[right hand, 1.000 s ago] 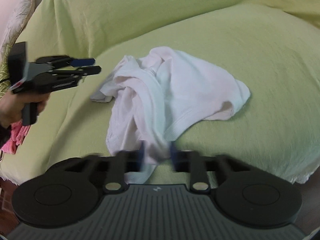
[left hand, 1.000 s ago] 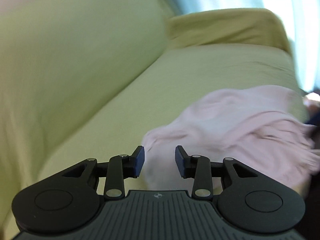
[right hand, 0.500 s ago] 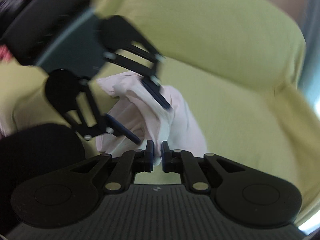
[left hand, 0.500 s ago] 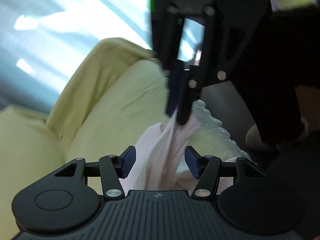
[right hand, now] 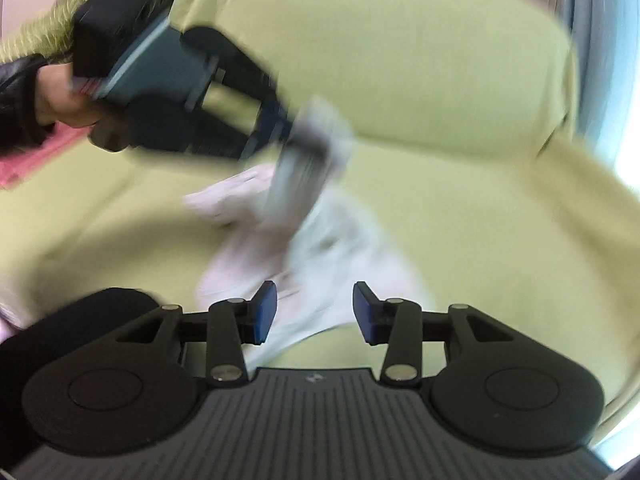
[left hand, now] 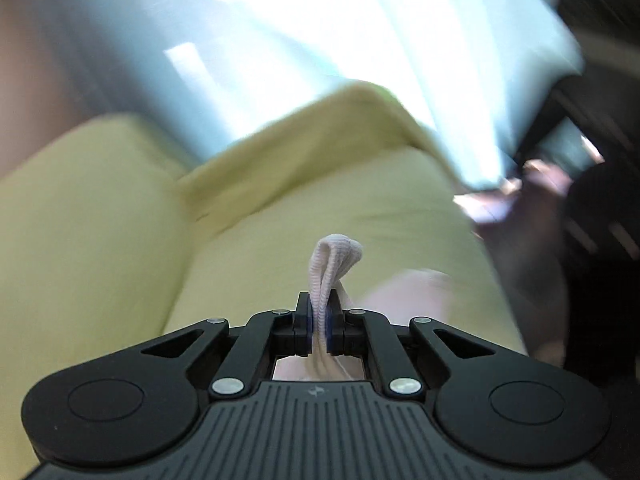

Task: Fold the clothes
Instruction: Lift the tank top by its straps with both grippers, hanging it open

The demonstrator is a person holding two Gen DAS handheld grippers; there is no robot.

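A pale pink garment [right hand: 320,252] lies crumpled on the yellow-green sofa seat [right hand: 500,240]. In the left wrist view my left gripper [left hand: 319,322] is shut on a ribbed hem loop of the garment [left hand: 334,260], which sticks up between the pads. The right wrist view shows that left gripper [right hand: 296,136] blurred at upper left, lifting a corner of the cloth. My right gripper [right hand: 315,312] is open just above the garment's near edge, with nothing between its blue pads.
The sofa back [right hand: 400,60] rises behind the seat, with an armrest [left hand: 320,140] and a bright curtained window [left hand: 320,32] beyond. A person's hand [right hand: 64,100] holds the left gripper. Pink-red cloth [right hand: 28,160] lies at far left. Dark furniture [left hand: 600,240] stands to the right.
My left gripper has shut on the garment's hem and swung up with it. My right gripper has let go of the cloth and opened.
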